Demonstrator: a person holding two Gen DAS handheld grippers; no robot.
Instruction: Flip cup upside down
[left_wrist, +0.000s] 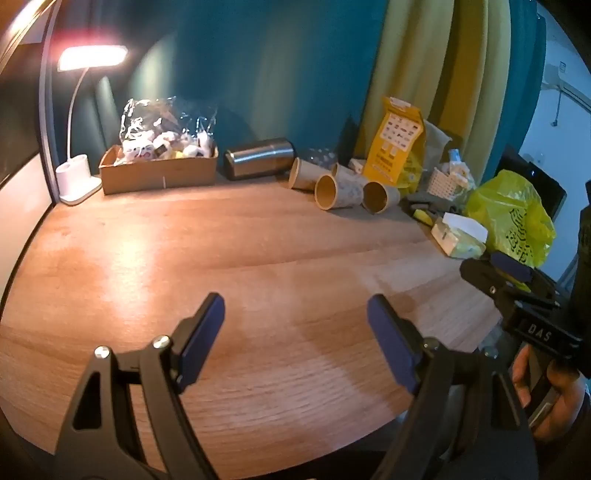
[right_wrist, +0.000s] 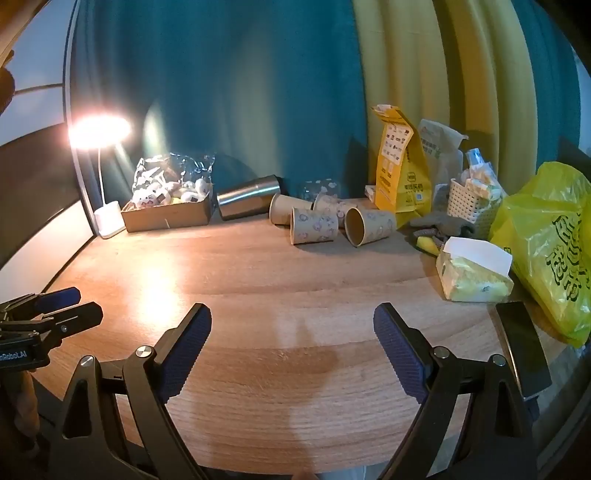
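Our left gripper (left_wrist: 295, 328) and right gripper (right_wrist: 291, 339) gape wide, empty, over the table's (right_wrist: 258, 295) near edge; cups (right_wrist: 314, 225) lie sideways along the far edge.

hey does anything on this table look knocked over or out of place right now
Yes. Several paper cups lie tipped on their sides in a cluster at the back of the wooden table, mouths facing sideways. Just left of them, a steel tumbler also lies on its side against the curtain. No spill shows.
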